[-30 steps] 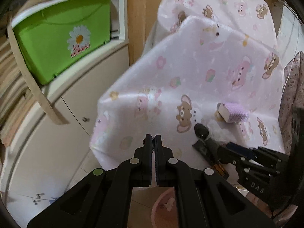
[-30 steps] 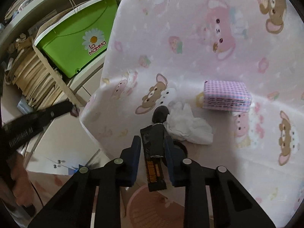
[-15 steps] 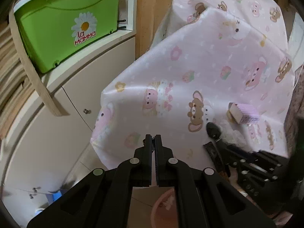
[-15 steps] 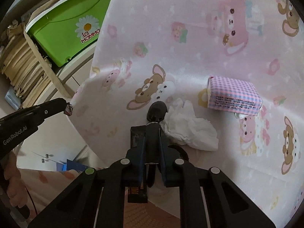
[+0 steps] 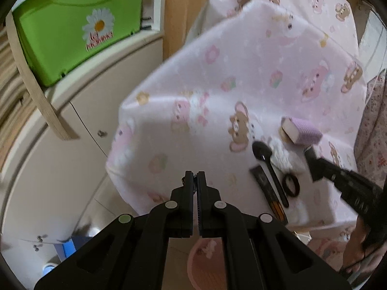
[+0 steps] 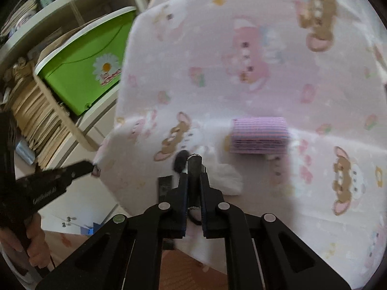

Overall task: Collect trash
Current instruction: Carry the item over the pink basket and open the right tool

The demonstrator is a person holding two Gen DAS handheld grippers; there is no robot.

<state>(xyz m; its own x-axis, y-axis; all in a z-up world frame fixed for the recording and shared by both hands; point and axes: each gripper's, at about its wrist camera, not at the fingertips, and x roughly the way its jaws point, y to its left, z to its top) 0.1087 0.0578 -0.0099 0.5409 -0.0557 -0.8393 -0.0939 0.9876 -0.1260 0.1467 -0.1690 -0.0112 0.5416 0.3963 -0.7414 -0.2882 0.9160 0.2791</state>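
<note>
Left gripper [image 5: 195, 177] jaws shut, right gripper [image 6: 194, 176] jaws closed empty.

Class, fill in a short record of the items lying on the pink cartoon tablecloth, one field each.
Surface: pink cartoon-print tablecloth
Spoon: black plastic spoon, lying beside a flat dark wrapper
Tissue: crumpled white tissue, right of the spoon
Packet: purple checked packet, beyond the tissue
Ring: small black ring, near the cloth's front edge
</note>
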